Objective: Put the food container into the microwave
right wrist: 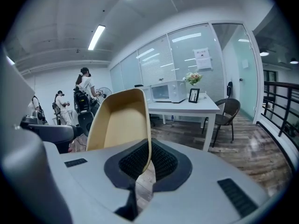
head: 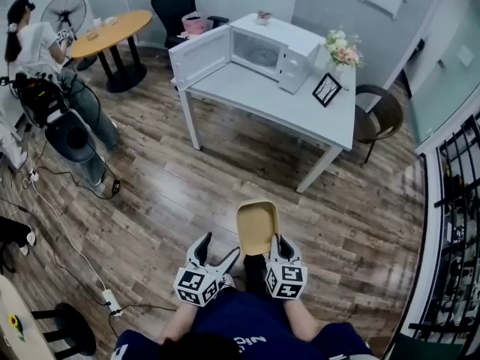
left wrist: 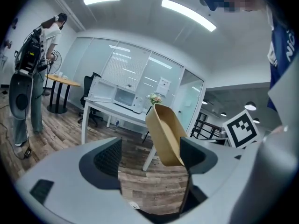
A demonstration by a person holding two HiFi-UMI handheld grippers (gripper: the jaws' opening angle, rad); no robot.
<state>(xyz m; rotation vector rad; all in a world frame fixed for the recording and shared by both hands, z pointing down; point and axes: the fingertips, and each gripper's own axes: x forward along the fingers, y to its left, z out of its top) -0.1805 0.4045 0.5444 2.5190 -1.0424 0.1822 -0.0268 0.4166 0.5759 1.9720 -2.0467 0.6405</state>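
The food container (head: 257, 226) is an empty tan tray, and my right gripper (head: 274, 243) is shut on its wall, holding it low in front of me. In the right gripper view the container (right wrist: 119, 122) rises to the left of the pinched jaws of that gripper (right wrist: 148, 160). My left gripper (head: 219, 250) stands open and empty just left of the container. From the left gripper (left wrist: 149, 157) the container (left wrist: 166, 134) shows beside its right jaw. The white microwave (head: 262, 51) sits on the white table (head: 300, 111) across the room with its door (head: 201, 57) swung open.
A framed picture (head: 327, 89) and flowers (head: 342, 49) stand on the table to the right of the microwave. A wicker chair (head: 379, 115) is at its right end. A person (head: 45, 47), a round wooden table (head: 111, 32) and floor cables (head: 67, 238) are to the left. A black railing (head: 450, 231) runs along the right.
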